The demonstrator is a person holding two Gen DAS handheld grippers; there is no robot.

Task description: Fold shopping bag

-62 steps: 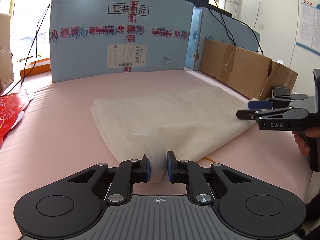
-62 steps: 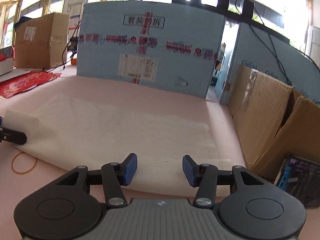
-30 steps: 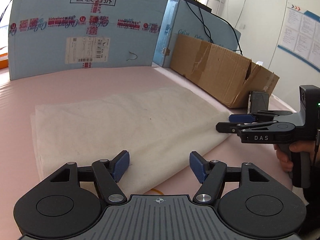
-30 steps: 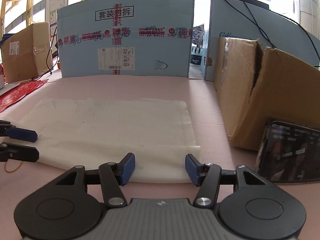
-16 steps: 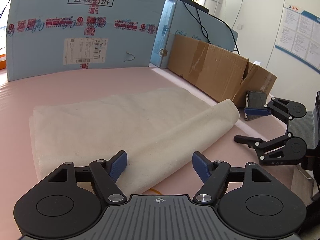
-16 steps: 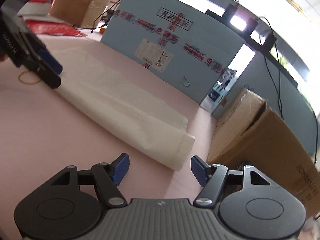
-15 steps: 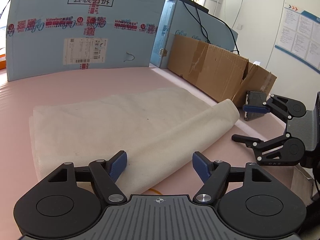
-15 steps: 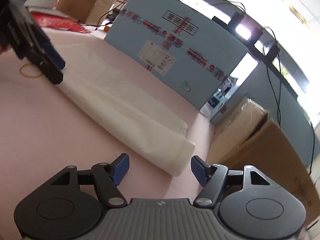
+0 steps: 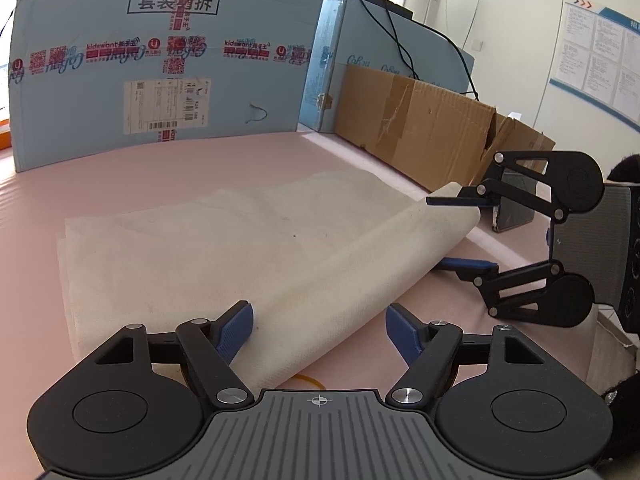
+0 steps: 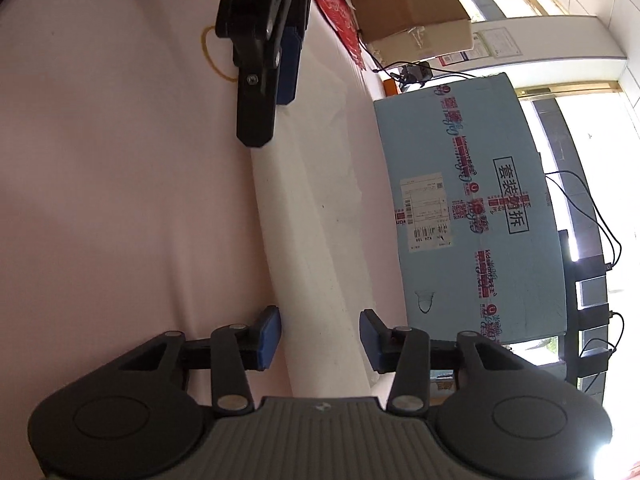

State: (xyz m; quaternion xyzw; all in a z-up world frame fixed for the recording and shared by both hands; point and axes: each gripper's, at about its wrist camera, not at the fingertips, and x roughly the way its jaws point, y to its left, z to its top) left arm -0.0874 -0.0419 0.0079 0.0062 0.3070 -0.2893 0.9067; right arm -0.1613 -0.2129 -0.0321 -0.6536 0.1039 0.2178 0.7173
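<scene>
Left hand-held gripper (image 9: 320,326): nearest item, low over the pink worktop (image 9: 120,184), jaws spread wide and released, the blue pads standing either side of the near edge of the shopping bag (image 9: 224,248) without pressing it. Shopping bag: white non-woven fabric, lying flat on the worktop in layers, its near long edge rolled over in a soft fold; the right-hand end is lifted off the surface and curls upward. Rubber band (image 9: 308,381): yellow, on the worktop, partly hidden under the bag's near edge just ahead of the left gripper. Right hand-held gripper (image 9: 460,232): at the bag's raised right end, rolled onto its side so that one finger sits above the fabric and the other below; jaws closing with the bag's end between them, pads not yet clamped on it in either view. Dark flat device (image 9: 516,212): propped just beyond the right gripper, partly hidden by it. Brown cardboard carton (image 9: 420,136): along the right edge of the worktop, flaps torn. Blue printed carton panel (image 9: 160,64): upright at the far side of the worktop, bearing red tape and a shipping label. Notice board (image 9: 596,60): on the far wall at right.
</scene>
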